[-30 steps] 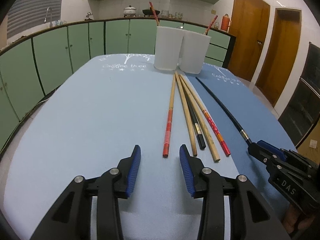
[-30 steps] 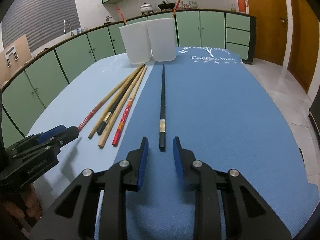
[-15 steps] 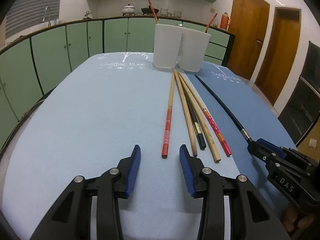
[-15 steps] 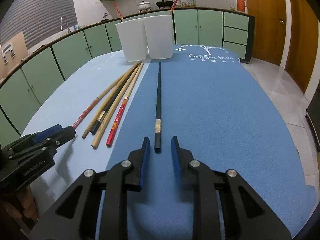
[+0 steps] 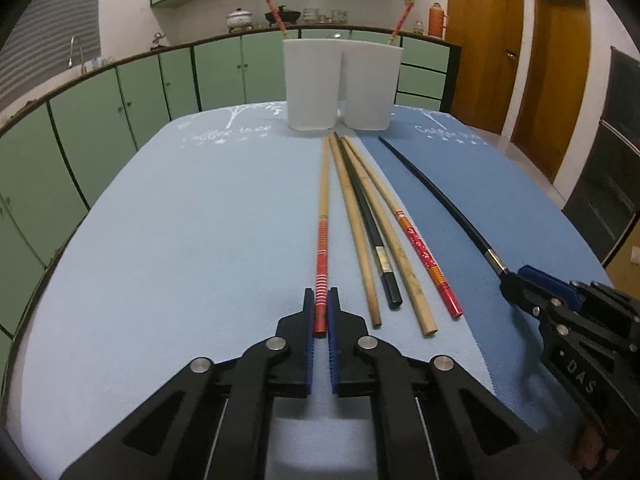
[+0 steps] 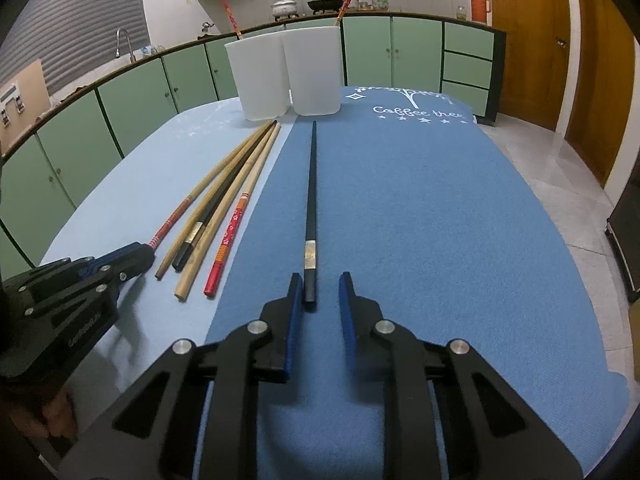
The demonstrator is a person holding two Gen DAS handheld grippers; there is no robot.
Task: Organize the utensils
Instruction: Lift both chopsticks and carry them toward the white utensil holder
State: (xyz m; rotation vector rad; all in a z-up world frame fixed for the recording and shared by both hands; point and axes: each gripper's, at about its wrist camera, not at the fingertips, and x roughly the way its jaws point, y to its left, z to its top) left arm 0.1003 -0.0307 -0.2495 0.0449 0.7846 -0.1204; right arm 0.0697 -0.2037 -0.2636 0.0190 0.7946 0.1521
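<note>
My left gripper (image 5: 320, 312) has its jaws closing, and the pads pinch the near end of a red-banded wooden chopstick (image 5: 322, 232) lying on the light blue cloth. My right gripper (image 6: 320, 300) is also closing. The near end of a long black chopstick (image 6: 310, 200) lies between its pads, close to the left pad with a gap on the right. Two plain wooden chopsticks (image 5: 356, 224), a short black one (image 5: 372, 224) and a red-patterned one (image 5: 420, 248) lie between those two. Two white cups (image 5: 312, 84) stand at the far end, each with a chopstick (image 5: 274, 16) sticking out.
The table carries a light blue cloth (image 5: 180, 240) on the left and a dark blue cloth (image 6: 420, 220) on the right. Green kitchen cabinets (image 5: 100, 120) run around behind the table. Wooden doors (image 5: 480, 40) stand at the right.
The left gripper's jaws have closed from wide apart onto the end of the red-banded chopstick. The right gripper's jaws look about as wide as before, with the black chopstick's end slightly deeper between them.
</note>
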